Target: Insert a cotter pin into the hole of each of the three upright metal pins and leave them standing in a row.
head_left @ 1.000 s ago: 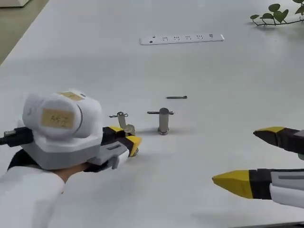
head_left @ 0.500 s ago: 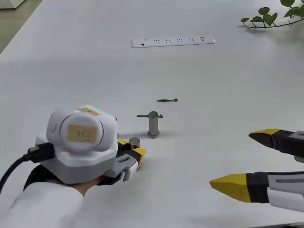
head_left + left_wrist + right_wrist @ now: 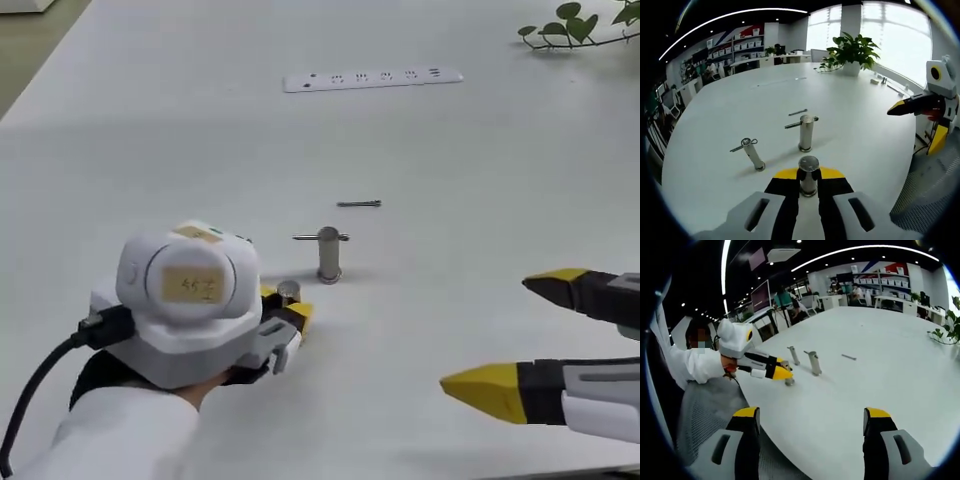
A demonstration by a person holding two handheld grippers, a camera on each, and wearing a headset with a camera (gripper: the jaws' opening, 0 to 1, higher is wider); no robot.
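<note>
The right gripper gapes wide and empty, well short of the middle pin. The left gripper clamps a bare pin upright just before it. A third pin stands beside it, and a loose cotter pin lies just beyond.

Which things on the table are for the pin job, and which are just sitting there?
For the job:
- bare metal pin, clamped in the left gripper
- middle metal pin, cotter pin already through it
- other fitted pin
- loose cotter pin
- right gripper, open

Just lying about:
- power strip
- plant
</note>
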